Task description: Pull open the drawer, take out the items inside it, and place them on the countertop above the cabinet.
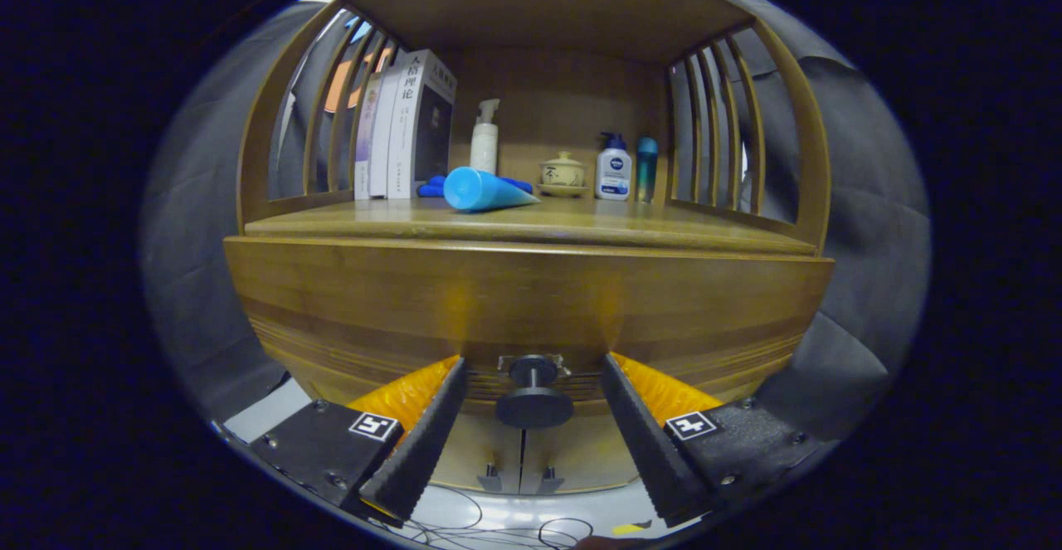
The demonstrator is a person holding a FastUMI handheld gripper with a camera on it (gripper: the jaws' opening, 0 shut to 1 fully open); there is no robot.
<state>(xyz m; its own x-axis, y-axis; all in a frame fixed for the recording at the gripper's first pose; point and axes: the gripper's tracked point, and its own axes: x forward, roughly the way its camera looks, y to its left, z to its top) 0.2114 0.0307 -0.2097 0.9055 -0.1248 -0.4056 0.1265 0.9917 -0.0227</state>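
**Knob between the fingers, drawer front flush**

The drawer [531, 305] sits closed, its wide wooden front level with the cabinet's face just under the countertop [664, 226]. Its round dark knob [533, 396] stands out at the middle of the front's lower edge, and the gripper [531, 372] hangs right there, fingers spread wide, one on each side of the knob, neither touching it. What lies inside the drawer is hidden.

On the countertop, a blue tube [484, 190] lies on its side near the front edge, left of centre, with something blue [431, 187] behind it. Further back stand books [406, 123] at the left rail, a white spray bottle [484, 139], a small lidded cup on a saucer [563, 173], a white lotion bottle [614, 168] and a teal bottle [647, 168] toward the right rail.

This fits a drawer about to be pulled, or one emptied and pushed home; the tube may or may not have come from it.

Risks: the knob is small and round, so an off-centre pinch could slip off it. The tube could roll off the front edge if jolted.

Below, two cupboard doors [523, 450] meet at small handles; cables [498, 529] trail on the pale floor. Grey cloth hangs on both sides.
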